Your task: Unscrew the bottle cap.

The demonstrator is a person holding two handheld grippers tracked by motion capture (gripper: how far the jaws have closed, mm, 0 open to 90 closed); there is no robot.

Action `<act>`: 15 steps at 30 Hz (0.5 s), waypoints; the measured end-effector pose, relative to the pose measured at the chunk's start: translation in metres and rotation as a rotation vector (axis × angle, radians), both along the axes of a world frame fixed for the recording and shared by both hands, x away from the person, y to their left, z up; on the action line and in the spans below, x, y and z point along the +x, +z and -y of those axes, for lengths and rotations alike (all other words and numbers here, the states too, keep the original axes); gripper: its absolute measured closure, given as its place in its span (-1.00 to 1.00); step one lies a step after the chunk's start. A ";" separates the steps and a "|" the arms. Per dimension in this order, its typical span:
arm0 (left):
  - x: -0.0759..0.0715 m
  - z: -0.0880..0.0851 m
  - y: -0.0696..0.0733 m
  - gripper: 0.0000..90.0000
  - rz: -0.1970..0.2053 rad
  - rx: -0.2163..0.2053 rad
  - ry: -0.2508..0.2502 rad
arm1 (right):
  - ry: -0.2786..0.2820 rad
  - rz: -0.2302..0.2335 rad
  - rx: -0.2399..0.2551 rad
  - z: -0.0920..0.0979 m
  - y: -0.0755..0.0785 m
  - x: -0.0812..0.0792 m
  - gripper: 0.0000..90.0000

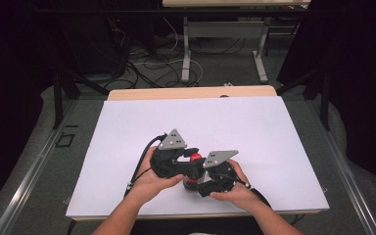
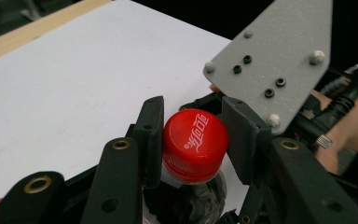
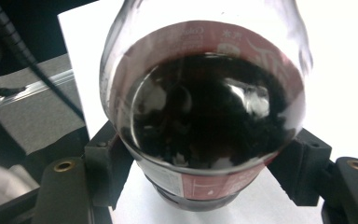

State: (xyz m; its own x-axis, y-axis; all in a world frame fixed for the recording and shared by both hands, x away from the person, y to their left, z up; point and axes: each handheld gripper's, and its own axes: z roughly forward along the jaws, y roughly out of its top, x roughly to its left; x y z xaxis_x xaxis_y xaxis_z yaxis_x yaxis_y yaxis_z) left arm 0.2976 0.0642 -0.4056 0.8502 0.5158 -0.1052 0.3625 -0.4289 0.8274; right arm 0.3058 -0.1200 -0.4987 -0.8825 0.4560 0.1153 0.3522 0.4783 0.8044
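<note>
We see a bottle (image 3: 205,112) of dark cola, with a red cap (image 2: 194,143) and a red label, held between the two grippers above the near middle of the white sheet (image 1: 200,122) that covers the table. The left gripper (image 2: 193,140) brackets the cap: its left jaw lies against the side of the cap, while the right jaw stands just beside the cap with a thin gap visible, so it is narrowed around the cap but we cannot tell whether it squeezes it. In the high view the cap (image 1: 195,157) shows as a small red spot between the two grey plates that ride on the grippers. The right gripper (image 3: 205,172) has closed its jaws on the bottle's body, one against each side at the label, and the dark drink fills the clear shoulder above them. Just beside the bottle, the left gripper (image 1: 178,164) sits to its left and the right gripper (image 1: 215,178) to its right and nearer the table's front edge. The left hand (image 1: 152,181) and right hand (image 1: 235,191) grip them from below the bottle in the picture. Beyond the bottle, a strip of bare wood (image 1: 191,92) runs along the far edge of the table. Farther off, cables (image 1: 147,63) lie tangled on the floor.
</note>
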 end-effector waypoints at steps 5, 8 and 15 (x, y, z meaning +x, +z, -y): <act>-0.008 0.005 0.001 0.36 0.008 -0.003 0.141 | -0.076 0.012 -0.007 -0.003 0.002 -0.003 -0.35; -0.013 0.008 0.000 0.36 0.005 -0.022 0.255 | -0.114 0.041 -0.037 -0.004 0.003 -0.005 -0.35; -0.017 0.011 0.000 0.35 -0.006 -0.032 0.321 | -0.136 0.079 -0.049 -0.005 0.003 -0.006 -0.35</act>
